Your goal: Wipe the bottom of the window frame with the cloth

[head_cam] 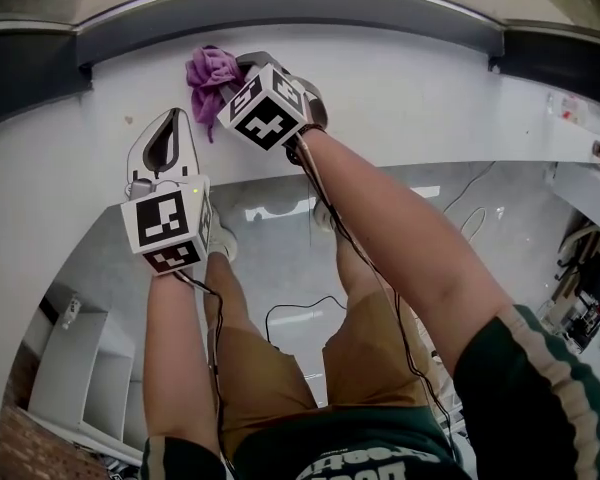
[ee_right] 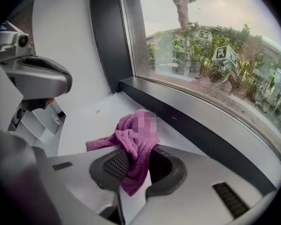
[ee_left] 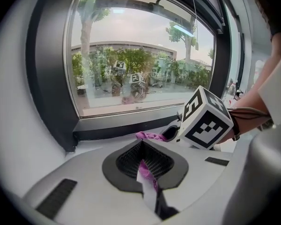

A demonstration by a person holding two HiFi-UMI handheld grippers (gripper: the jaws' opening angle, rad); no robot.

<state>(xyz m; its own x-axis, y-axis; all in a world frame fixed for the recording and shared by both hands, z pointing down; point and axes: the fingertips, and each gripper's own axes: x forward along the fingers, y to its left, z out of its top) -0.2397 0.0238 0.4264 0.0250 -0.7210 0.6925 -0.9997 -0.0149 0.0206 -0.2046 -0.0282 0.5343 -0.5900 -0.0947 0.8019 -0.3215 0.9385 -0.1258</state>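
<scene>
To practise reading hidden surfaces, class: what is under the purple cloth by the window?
White sill shows around the purple cloth, which the right hand-held gripper clamps. The patch directly beneath the cloth is covered, so its condition cannot be seen.

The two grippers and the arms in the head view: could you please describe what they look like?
The left gripper and right gripper have pale grey bodies with dark ribbed pads lining the jaws. Each carries a white cube with black square markers. Thin dark cables trail back along both forearms. The person's short sleeve is dark green with pale stripes.
</scene>
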